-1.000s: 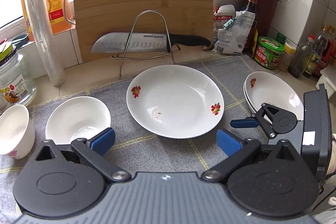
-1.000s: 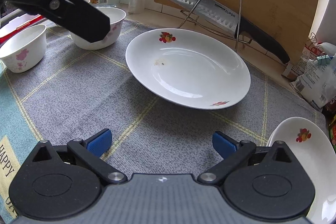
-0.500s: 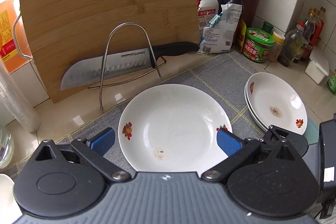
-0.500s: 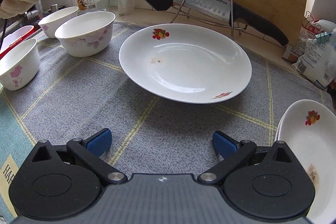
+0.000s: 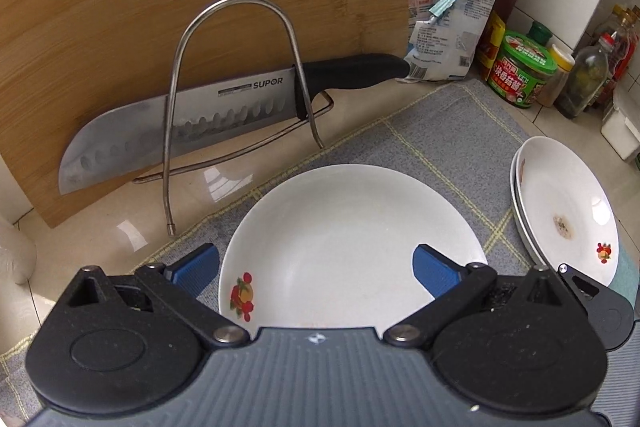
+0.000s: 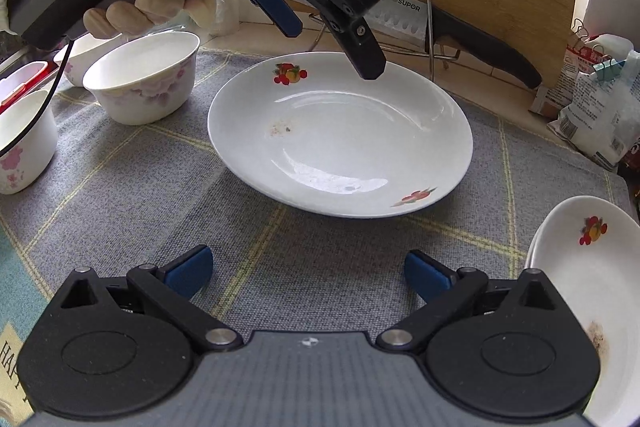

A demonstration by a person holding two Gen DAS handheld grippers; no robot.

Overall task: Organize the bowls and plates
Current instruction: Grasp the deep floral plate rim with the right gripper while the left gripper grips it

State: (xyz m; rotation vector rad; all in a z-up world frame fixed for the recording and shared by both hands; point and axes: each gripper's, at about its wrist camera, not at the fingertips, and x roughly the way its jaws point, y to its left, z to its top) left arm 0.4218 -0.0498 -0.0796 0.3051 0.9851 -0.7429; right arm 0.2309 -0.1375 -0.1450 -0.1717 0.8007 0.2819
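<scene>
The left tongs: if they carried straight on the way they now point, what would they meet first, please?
Most likely the large plate: the open left tongs hang just above it, angled down toward its far rim, though depth is unclear.

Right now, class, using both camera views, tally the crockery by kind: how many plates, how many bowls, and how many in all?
Plates: 3 (the large plate and a stack of two to its right)
Bowls: 3 (the near bowl, the left bowl and the far bowl, which is partly hidden behind the hand)
Total: 6
</scene>
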